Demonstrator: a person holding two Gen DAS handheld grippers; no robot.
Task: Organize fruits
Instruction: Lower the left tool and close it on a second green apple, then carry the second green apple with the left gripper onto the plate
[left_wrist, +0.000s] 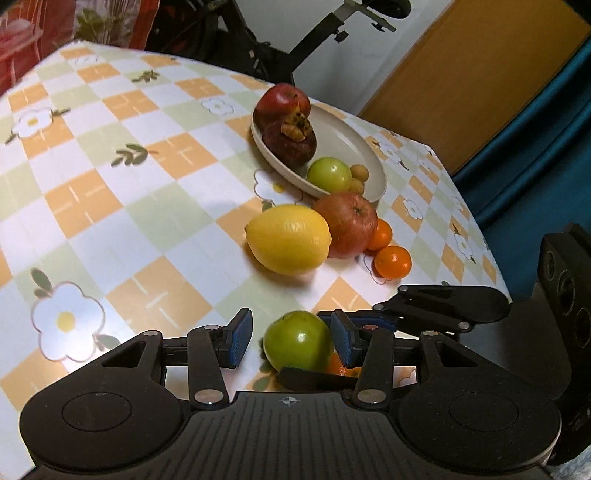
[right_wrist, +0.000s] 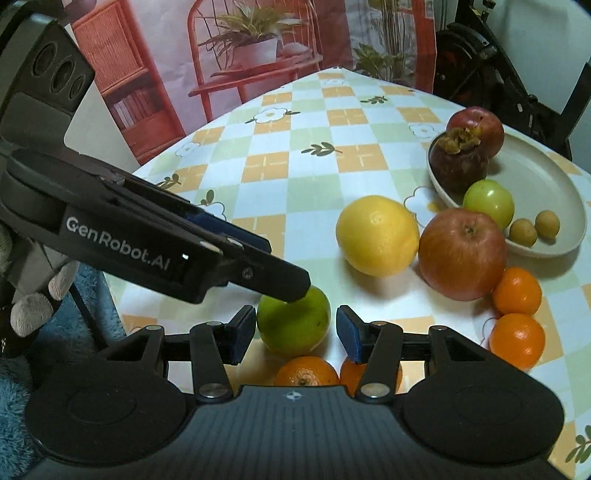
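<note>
A table covered with a checked cloth (left_wrist: 122, 192) in orange, pale green and white, printed with flowers, holds a spread of fruit. Toward the far side sits a shallow cream plate (right_wrist: 546, 184) carrying a dark red apple (right_wrist: 476, 127), a mangosteen (right_wrist: 458, 162) touching it in front, a small green fruit (right_wrist: 489, 203) at the near rim and two little tan round fruits (right_wrist: 535, 227) beside it. Just in front of the plate, on the cloth, lie a yellow lemon (right_wrist: 376, 236) and a large red-orange apple (right_wrist: 461, 254), the two close together, with two small oranges (right_wrist: 517, 314) near the big apple's right. Nearer the table's front edge rests a green apple (right_wrist: 295, 325), and two more small oranges (right_wrist: 306, 371) lie just in front of it, partly hidden by gripper housing. The left gripper (left_wrist: 291, 339) reaches in from the left and sits around this green apple: its jaws are apart, with the right pad close against the fruit and the left pad (left_wrist: 240, 339) clear of it, so it is not clamped. The right gripper (right_wrist: 295, 332) hovers over the same spot, jaws likewise spread and gripping nothing, the green apple showing between its blue pads (right_wrist: 349, 338) without their touching it.
</note>
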